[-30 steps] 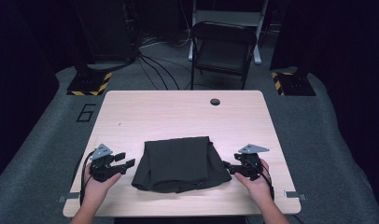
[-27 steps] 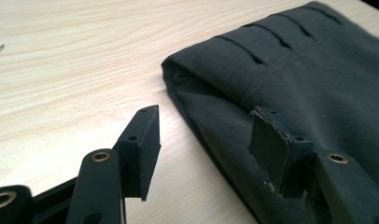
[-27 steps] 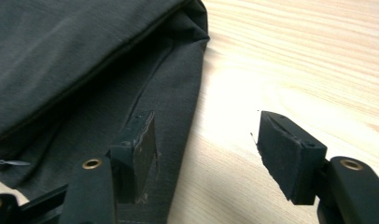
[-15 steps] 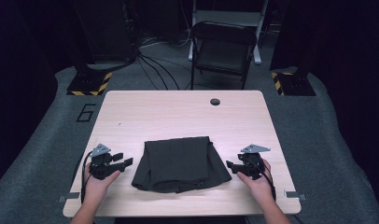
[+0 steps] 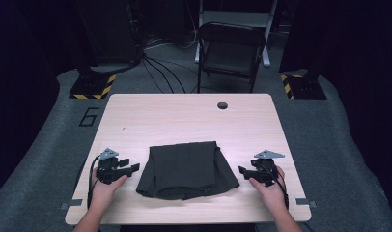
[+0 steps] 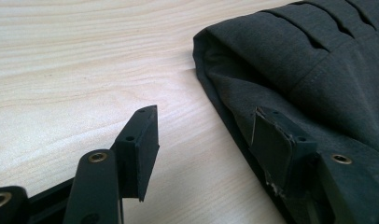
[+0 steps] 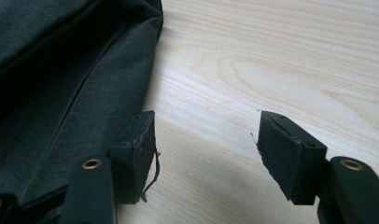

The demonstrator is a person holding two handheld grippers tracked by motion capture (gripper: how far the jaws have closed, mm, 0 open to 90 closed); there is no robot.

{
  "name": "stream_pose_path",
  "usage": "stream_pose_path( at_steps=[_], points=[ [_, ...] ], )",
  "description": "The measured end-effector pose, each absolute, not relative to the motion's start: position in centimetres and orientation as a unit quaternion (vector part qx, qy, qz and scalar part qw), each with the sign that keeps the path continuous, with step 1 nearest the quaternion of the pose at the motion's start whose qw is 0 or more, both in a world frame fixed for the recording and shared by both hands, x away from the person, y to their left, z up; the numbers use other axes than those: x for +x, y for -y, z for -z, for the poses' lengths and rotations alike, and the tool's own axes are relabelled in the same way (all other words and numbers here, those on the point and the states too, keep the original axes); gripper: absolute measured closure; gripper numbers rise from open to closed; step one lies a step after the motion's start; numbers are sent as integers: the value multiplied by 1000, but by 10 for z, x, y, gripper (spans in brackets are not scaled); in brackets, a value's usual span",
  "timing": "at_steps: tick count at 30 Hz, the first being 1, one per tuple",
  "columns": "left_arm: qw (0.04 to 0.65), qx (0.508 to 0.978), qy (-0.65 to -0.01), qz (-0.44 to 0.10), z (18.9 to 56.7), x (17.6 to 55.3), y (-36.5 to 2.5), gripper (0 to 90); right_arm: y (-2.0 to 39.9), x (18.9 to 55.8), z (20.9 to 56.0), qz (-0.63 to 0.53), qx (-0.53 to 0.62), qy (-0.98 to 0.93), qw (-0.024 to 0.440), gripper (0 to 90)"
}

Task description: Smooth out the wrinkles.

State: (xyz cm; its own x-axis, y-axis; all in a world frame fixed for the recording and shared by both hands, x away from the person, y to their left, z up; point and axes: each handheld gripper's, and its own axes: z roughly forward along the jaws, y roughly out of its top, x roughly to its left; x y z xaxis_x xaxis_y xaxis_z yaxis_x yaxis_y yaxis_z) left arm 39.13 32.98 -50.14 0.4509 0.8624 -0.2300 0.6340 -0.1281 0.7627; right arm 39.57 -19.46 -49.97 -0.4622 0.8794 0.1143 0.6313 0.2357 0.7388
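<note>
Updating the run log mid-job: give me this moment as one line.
left tool: open, at left edge of folded dark grey cloth | right tool: open, at right edge | cloth: flat on light wooden table

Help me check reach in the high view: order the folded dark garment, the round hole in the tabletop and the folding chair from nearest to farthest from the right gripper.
From the right gripper:
1. Folded dark garment, just beside its jaws, at the table's middle.
2. Round hole, near the table's far edge.
3. Folding chair, on the floor beyond the table.
</note>
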Motion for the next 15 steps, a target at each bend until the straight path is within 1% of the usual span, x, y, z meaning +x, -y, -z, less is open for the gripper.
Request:
stream_pose_path(
  at_steps=[4,7,10,15],
  points=[
    [424,735,-515,-125,504,395,-329,408,196,395,501,-370,487,-774,165,366],
    [425,731,-518,-127,505,397,-329,407,197,393,502,-366,489,-775,165,366],
    [426,728,-524,-116,506,397,-328,405,197,393,502,-366,490,-774,163,366],
    [425,731,-520,-122,505,399,-328,403,197,392,504,-367,489,-774,164,366]
  ],
)
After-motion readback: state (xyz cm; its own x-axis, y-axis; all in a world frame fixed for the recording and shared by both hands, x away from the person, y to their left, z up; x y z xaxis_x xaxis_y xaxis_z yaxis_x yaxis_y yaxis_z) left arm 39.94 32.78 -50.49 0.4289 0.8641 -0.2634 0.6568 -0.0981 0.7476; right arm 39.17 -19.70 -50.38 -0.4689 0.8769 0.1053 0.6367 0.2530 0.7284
